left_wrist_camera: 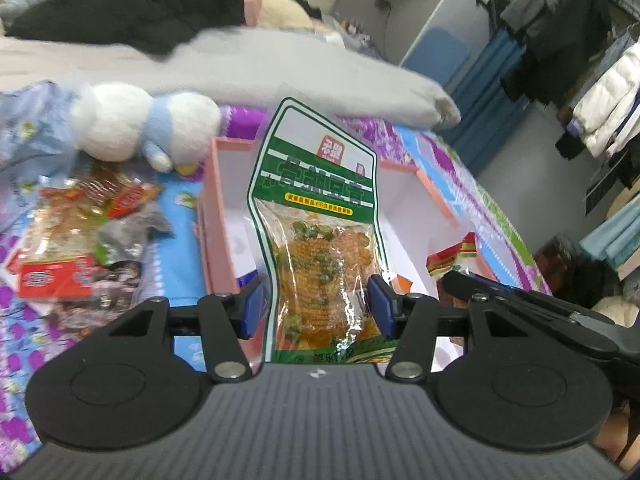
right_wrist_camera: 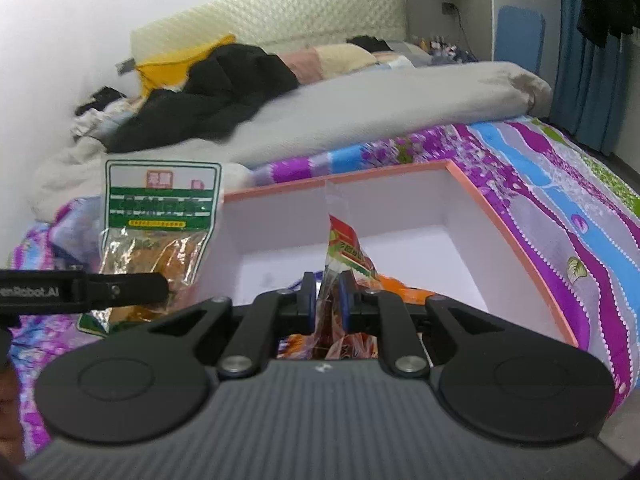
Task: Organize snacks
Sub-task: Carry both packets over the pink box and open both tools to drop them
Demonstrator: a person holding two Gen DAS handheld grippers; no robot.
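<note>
My left gripper (left_wrist_camera: pixel 318 306) is shut on a green-and-clear snack packet (left_wrist_camera: pixel 320 216) and holds it upright over the pink-rimmed white box (left_wrist_camera: pixel 218 216). The same packet (right_wrist_camera: pixel 160 216) shows at the left of the right wrist view, with the left gripper's finger in front of it. My right gripper (right_wrist_camera: pixel 326 300) is shut on a red-and-clear snack packet (right_wrist_camera: pixel 346 256) inside the box (right_wrist_camera: pixel 520 248). The red packet (left_wrist_camera: pixel 452 258) and the right gripper also show at the right in the left wrist view. Other snacks lie in the box under the right gripper.
A pile of loose snack packets (left_wrist_camera: pixel 80 236) lies left of the box on the patterned bedsheet (right_wrist_camera: pixel 560 184). A white-and-blue plush toy (left_wrist_camera: pixel 140 128) sits behind them. A grey duvet (right_wrist_camera: pixel 360 112) and dark clothes (right_wrist_camera: pixel 216 88) lie beyond. Clothes hang at the right (left_wrist_camera: pixel 600 92).
</note>
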